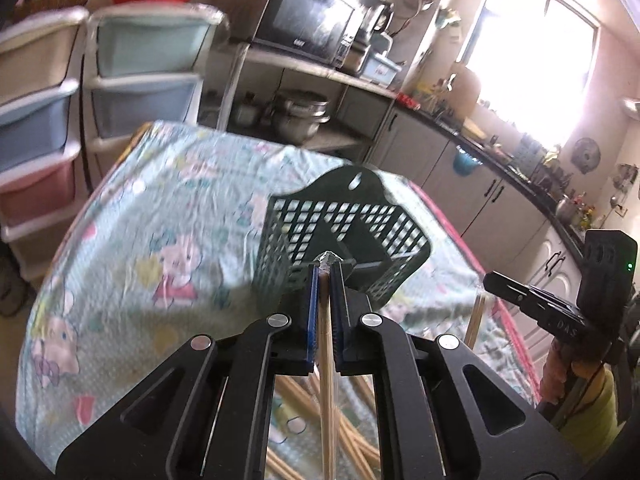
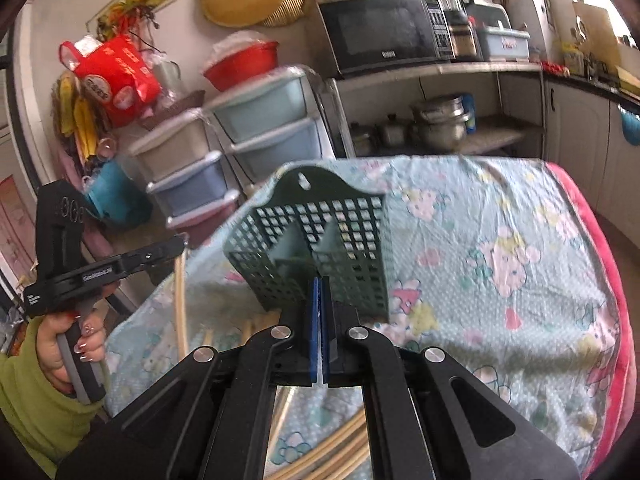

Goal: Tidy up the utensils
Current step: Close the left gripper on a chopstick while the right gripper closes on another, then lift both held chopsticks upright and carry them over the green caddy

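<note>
**Ana:** Left wrist view first. What is the left gripper doing?

**Ben:** Its blue pads are pressed nearly together on a single wooden chopstick, which runs down between them toward the bottom of the picture. The right wrist view shows the same gripper from the side, with the stick hanging down from its tip.

**Ana:** And the right gripper?

**Ben:** Squeezed together too. A thin pale sliver shows between its pads at the lower end, but I cannot tell what it is. In the left view that gripper has a stick hanging under its tip, so it seems to pinch one as well.

**Ana:** Where is the holder?

**Ben:** A dark green slotted basket stands just beyond the left fingertips, on the table covered with a pale blue cartoon-print cloth. A divider splits it into compartments. In the right view the basket is just ahead of the right fingertips.

**Ana:** More chopsticks?

**Ben:** A loose pile lies on the cloth under the left gripper, also seen low in the right view.

**Ana:** Who is holding the tools?

**Ben:** A hand in a green sleeve grips the left handle.
</note>
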